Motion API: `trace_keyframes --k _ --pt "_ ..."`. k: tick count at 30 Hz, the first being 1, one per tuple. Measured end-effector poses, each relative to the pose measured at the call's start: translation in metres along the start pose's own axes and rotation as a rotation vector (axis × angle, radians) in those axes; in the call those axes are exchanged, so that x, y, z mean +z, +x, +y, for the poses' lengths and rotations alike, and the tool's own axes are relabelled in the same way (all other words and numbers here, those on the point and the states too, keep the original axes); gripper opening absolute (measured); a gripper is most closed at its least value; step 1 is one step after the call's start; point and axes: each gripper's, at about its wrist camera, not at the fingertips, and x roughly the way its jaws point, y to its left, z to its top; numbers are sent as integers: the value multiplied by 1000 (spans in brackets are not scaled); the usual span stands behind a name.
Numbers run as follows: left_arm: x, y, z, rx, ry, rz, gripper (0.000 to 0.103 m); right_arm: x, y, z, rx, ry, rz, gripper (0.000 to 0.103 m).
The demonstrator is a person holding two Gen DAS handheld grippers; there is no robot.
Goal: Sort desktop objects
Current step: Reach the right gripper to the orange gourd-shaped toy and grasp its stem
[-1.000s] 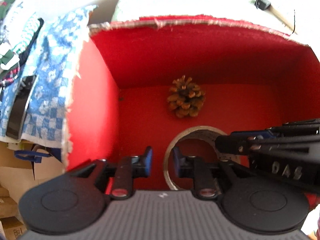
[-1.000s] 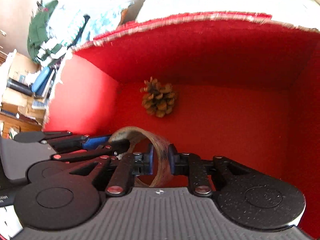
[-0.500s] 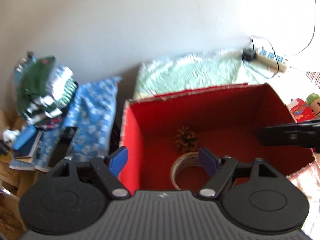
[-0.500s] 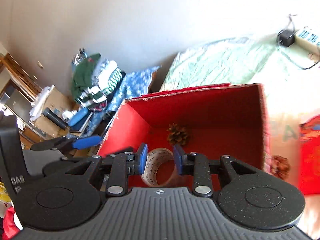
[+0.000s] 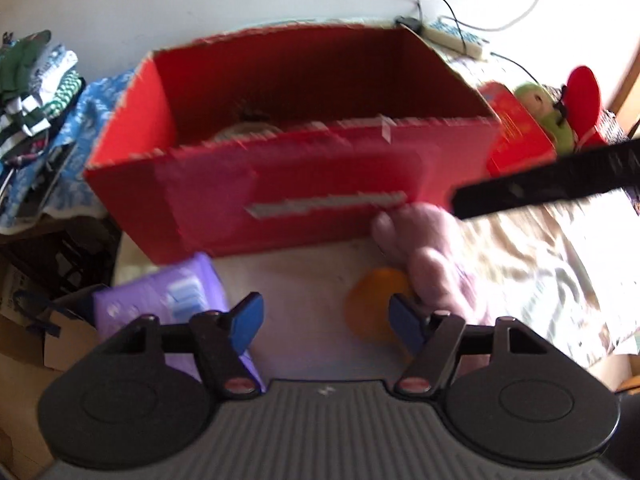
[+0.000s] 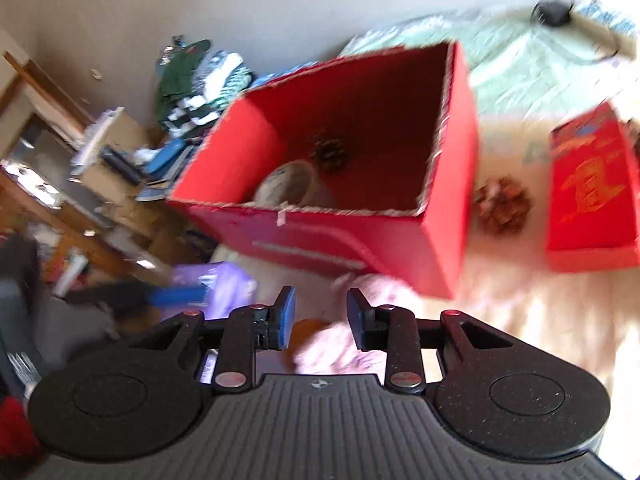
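A red open box (image 5: 304,200) (image 6: 440,248) stands on the table. Inside it lie a tape roll (image 6: 286,186) and a pine cone (image 6: 330,156). My left gripper (image 5: 326,320) is open and empty, in front of the box, above a purple packet (image 5: 164,300), an orange object (image 5: 374,304) and a pink plush thing (image 5: 432,252). My right gripper (image 6: 320,314) is open and empty, also in front of the box, over the pink plush (image 6: 340,344). A second pine cone (image 6: 502,204) lies right of the box. The right gripper's body (image 5: 552,180) crosses the left wrist view.
A flat red packet (image 6: 592,192) lies right of the box. A green plush with red parts (image 5: 560,108) and a power strip (image 5: 452,38) sit behind. Folded clothes (image 6: 192,84) and clutter are to the left. A pale cloth (image 5: 540,260) covers the table.
Both grippers have pulled back and out of the box to its front side. The right gripper has let go of the tape roll, which stays in the box. The left gripper opened wide.
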Motion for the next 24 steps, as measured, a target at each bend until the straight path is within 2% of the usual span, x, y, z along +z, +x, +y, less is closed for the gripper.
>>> trace_keyframes --k 4,7,9,10,14,16,24 --pt "-18 5 -23 25 41 23 71 -9 21 13 80 -46 69 31" --pt "-26 7 -25 21 35 44 71 -18 38 24 89 -80 123 31" --pt "-30 9 -28 22 27 55 71 -24 46 27 66 -94 160 30" --pt "-31 11 -29 25 22 61 72 -26 49 28 55 -103 171 20" --pt "-36 15 -32 14 -10 78 72 -29 41 28 0 -137 198 18" --pt "-37 17 -31 -1 -27 81 74 -32 36 22 -5 -122 215 13" --pt "-34 32 -34 -88 -71 55 80 -46 24 -2 -76 -110 220 11"
